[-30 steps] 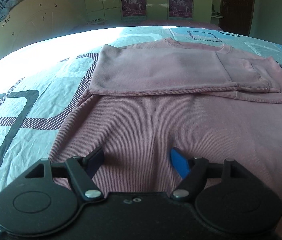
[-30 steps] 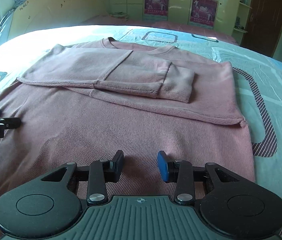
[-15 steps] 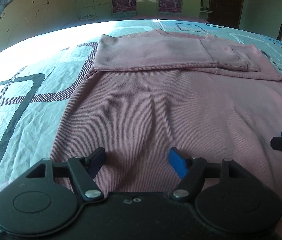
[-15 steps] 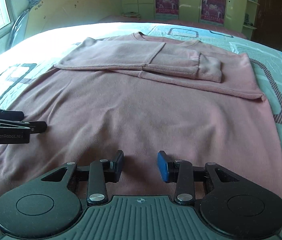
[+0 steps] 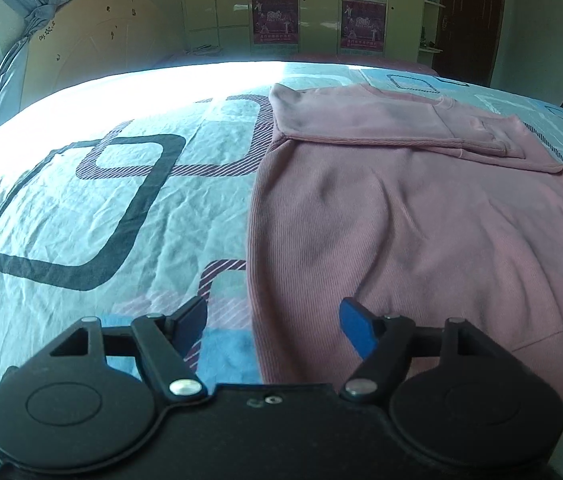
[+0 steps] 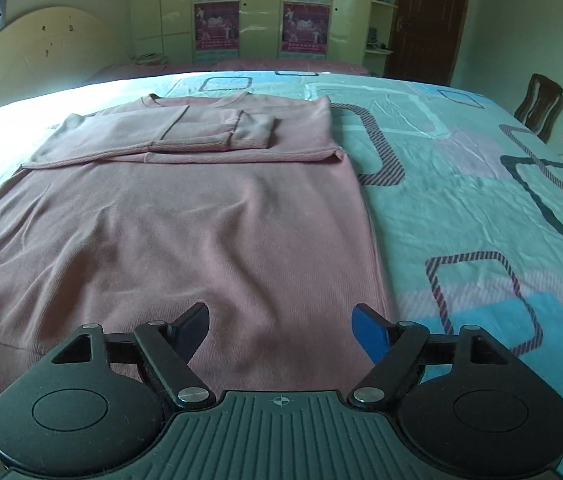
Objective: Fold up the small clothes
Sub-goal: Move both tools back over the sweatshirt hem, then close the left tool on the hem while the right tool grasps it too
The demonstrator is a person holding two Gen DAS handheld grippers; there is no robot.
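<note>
A pink ribbed sweater point(image 5: 421, 216) point(image 6: 185, 220) lies flat on the bed, both sleeves folded across its chest at the far end. My left gripper point(image 5: 273, 320) hovers open over the sweater's near left edge, with cloth and bedsheet showing between its fingers. Above the sweater's near right part my right gripper point(image 6: 281, 326) has its jaws opening wide, nothing pressed between them. The sweater's hem point(image 5: 553, 334) curves at the near right of the left wrist view.
The bedsheet point(image 5: 93, 216) point(image 6: 481, 208) is light blue with dark square outlines. A round board point(image 5: 93, 36) leans on the far wall beside a curtain. Wardrobes with posters point(image 6: 261, 20) stand behind the bed. A wooden chair point(image 6: 541, 104) sits at the right.
Both grippers have drawn back toward the sweater's near end and apart, left toward its left edge, right toward its right edge. The right gripper's jaws have spread much wider.
</note>
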